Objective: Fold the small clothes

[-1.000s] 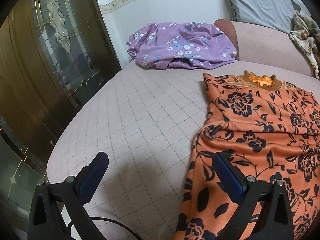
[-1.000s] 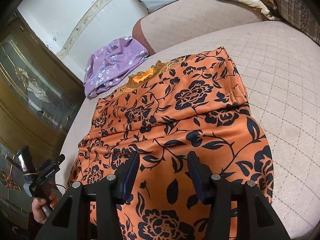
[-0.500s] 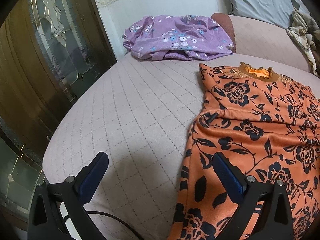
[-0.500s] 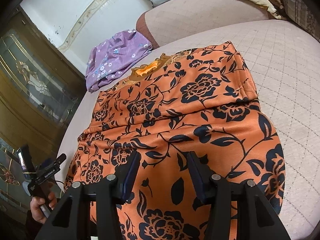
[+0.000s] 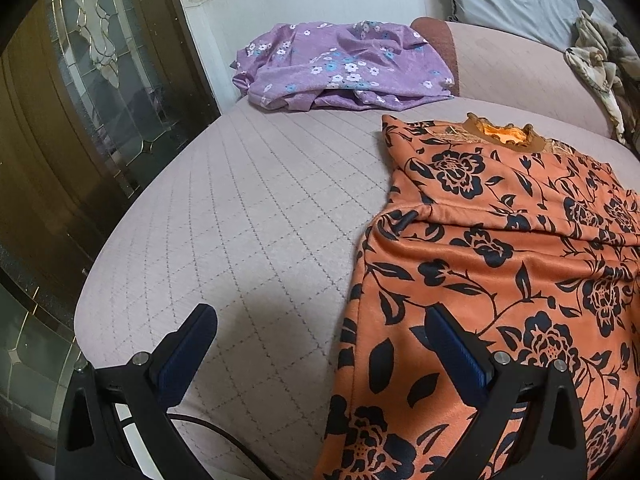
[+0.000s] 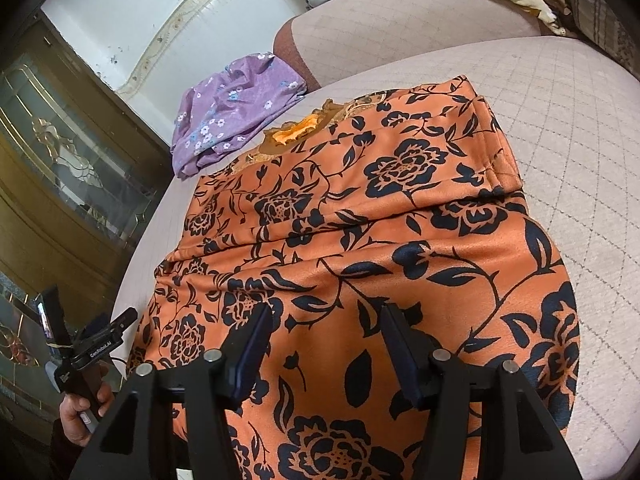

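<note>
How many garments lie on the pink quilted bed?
2: orange black-flowered top spread near the front edge; crumpled purple floral garment at the far corner by the wall. Others may be hidden.

The left gripper [image 5: 320, 336] points downward at a slant with its two blue-padded fingers spread wide and nothing between them. The right gripper [image 6: 326, 328] also tilts downward; its jaws have just been opening a little and stand apart, pressing on nothing. In the right wrist view a hand [image 6: 82, 412] wraps around the left gripper's handle.
</note>
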{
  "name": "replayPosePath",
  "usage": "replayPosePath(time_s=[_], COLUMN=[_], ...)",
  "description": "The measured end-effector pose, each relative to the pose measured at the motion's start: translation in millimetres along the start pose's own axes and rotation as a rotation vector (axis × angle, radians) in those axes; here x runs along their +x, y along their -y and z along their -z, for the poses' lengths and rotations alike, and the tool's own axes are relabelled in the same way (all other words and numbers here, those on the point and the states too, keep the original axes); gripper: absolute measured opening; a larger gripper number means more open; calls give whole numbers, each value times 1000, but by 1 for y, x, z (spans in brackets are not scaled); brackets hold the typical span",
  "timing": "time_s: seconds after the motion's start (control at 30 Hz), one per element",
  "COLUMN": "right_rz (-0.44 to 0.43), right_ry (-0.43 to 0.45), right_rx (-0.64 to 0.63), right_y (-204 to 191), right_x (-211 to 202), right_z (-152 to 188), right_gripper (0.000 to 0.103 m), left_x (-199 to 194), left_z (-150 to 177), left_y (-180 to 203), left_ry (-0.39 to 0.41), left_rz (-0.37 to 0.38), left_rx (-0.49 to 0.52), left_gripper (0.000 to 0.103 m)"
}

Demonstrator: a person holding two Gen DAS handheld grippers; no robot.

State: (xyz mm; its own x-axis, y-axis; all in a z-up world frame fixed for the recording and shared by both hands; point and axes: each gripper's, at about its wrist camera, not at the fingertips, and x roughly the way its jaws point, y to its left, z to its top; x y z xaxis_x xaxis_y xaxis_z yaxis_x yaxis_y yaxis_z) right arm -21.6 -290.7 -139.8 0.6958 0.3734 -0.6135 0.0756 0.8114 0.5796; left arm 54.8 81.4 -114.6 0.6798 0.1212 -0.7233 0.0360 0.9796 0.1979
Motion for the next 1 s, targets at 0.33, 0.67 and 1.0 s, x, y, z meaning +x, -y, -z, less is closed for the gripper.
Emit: replayPosePath(time_s=[0.33, 0.67, 1.0], right_rz=[4, 6, 2], right_ry=[-9, -15, -14], right_rx=[-6, -15, 1], right_y=[0, -3, -2], right_x=[3, 5, 6], right_z=[1, 2, 0], right_gripper=[60, 60, 60], left_x=[1, 15, 16], left_z=[0, 2, 19], left_y=[5, -18, -28], left_ry=[0, -82, -120], left_rz=[12, 65, 142], left_rx=[6, -88, -84], left_gripper=[103, 103, 91])
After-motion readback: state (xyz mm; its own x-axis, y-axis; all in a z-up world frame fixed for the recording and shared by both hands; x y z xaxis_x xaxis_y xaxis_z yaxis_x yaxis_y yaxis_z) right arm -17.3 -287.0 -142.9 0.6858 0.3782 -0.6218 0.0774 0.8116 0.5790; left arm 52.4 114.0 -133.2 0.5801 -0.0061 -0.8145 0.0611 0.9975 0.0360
